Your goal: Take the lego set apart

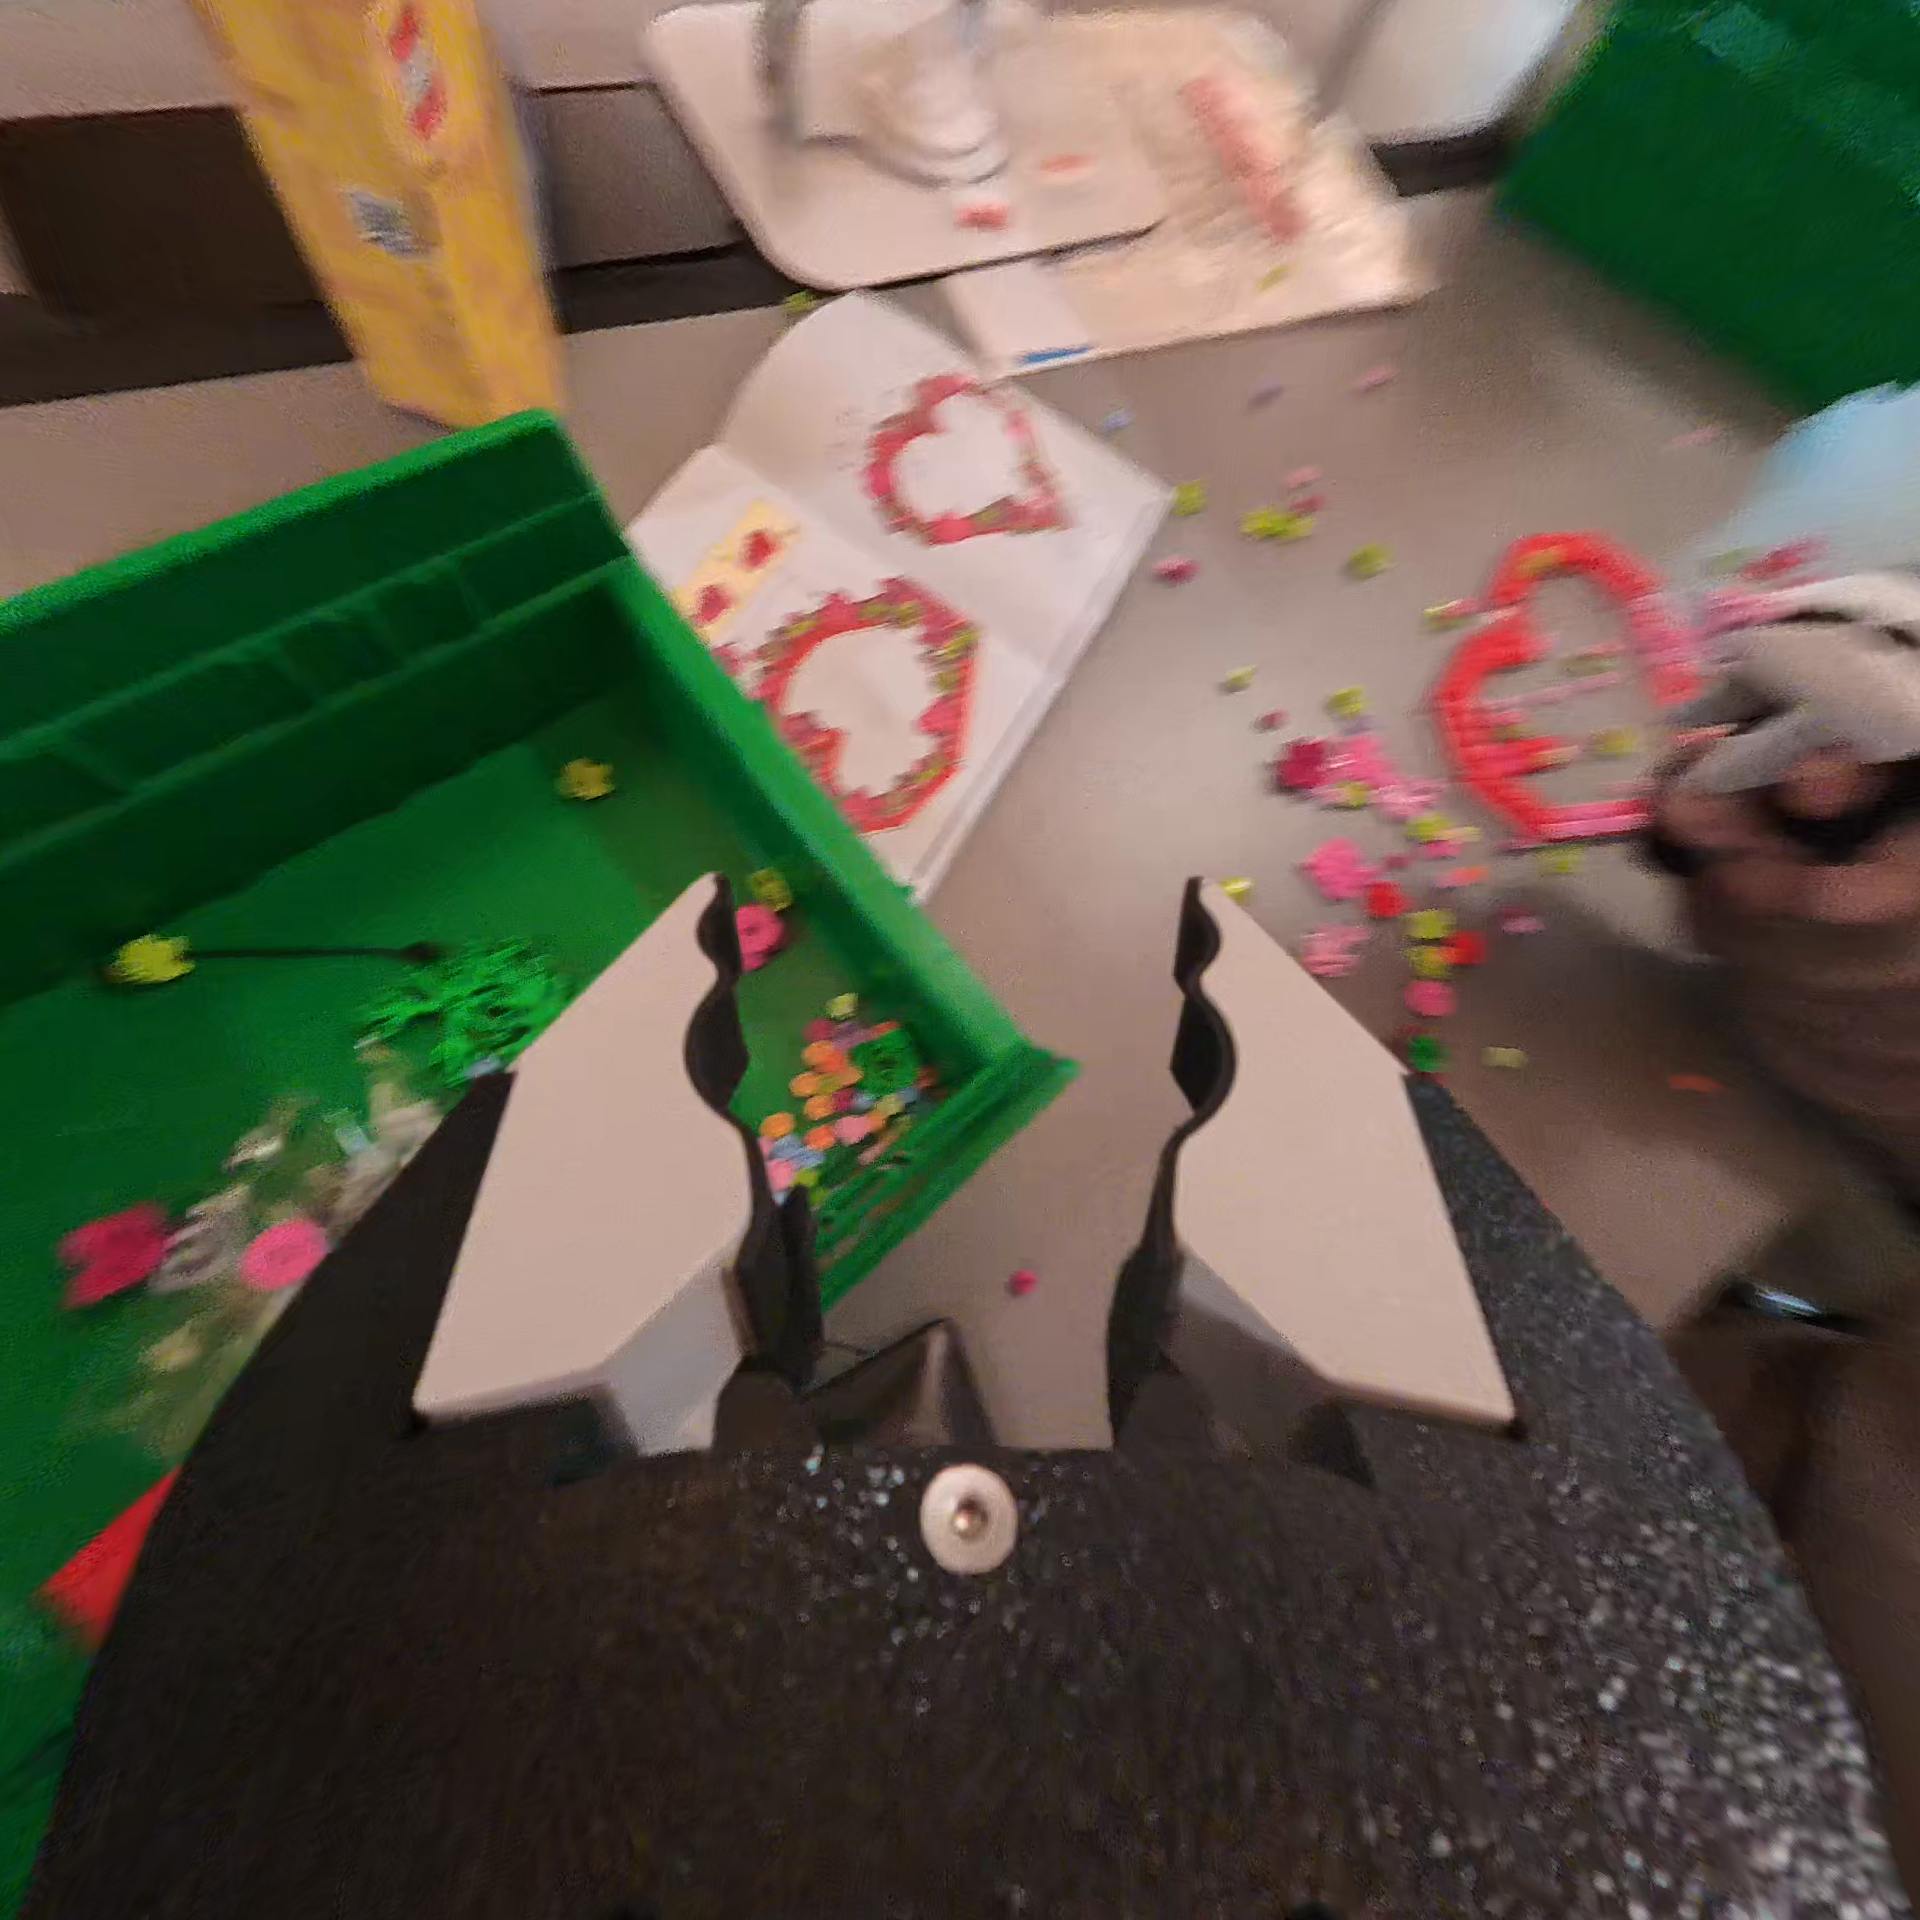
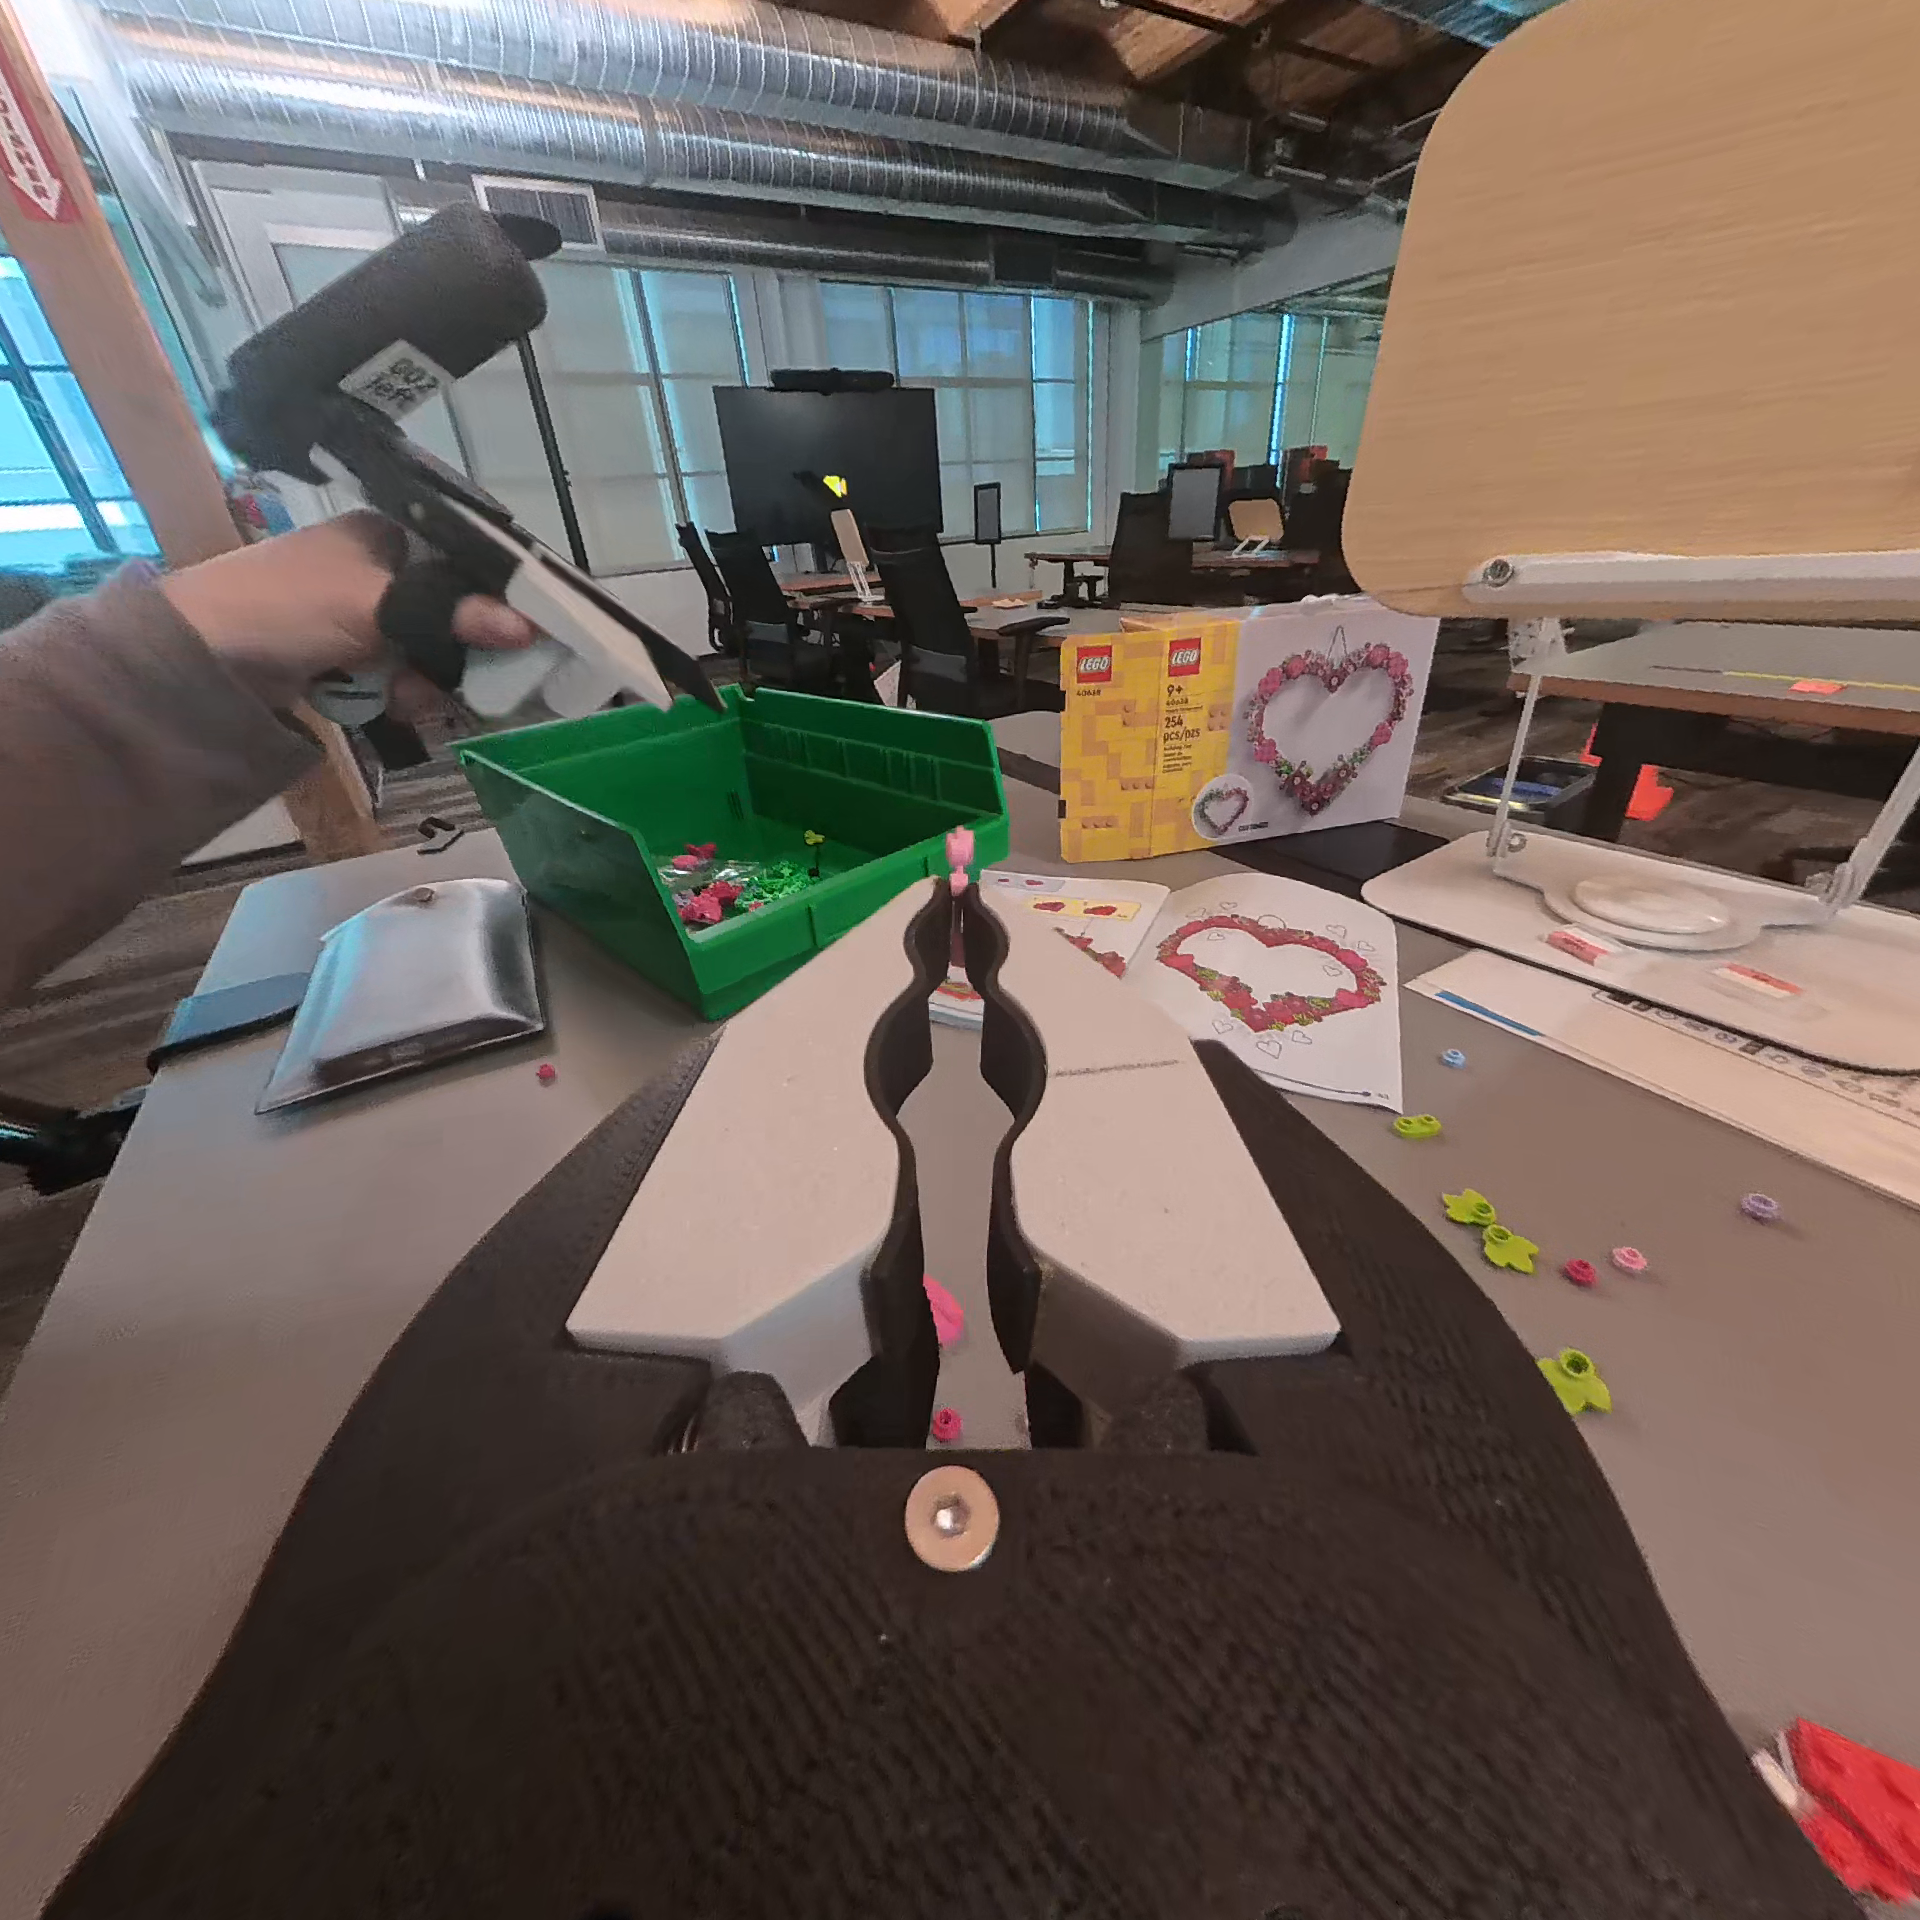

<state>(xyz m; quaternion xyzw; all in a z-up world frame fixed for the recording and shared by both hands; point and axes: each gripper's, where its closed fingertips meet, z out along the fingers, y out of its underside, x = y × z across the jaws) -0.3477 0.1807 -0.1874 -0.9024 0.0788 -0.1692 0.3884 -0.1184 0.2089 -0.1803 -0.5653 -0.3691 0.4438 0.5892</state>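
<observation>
Open-plan office (desks (image 2: 1195, 561), swivel chairs (image 2: 925, 623))

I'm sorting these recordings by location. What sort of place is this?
Most likely an open-plan office. The right wrist view shows rows of desks with black office chairs, a large dark screen before tall windows, and exposed ducts overhead.

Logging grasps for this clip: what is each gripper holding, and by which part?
Right gripper pinches a small pink lego piece by its lower end at the fingertips. Left gripper is open, holding nothing.
</observation>
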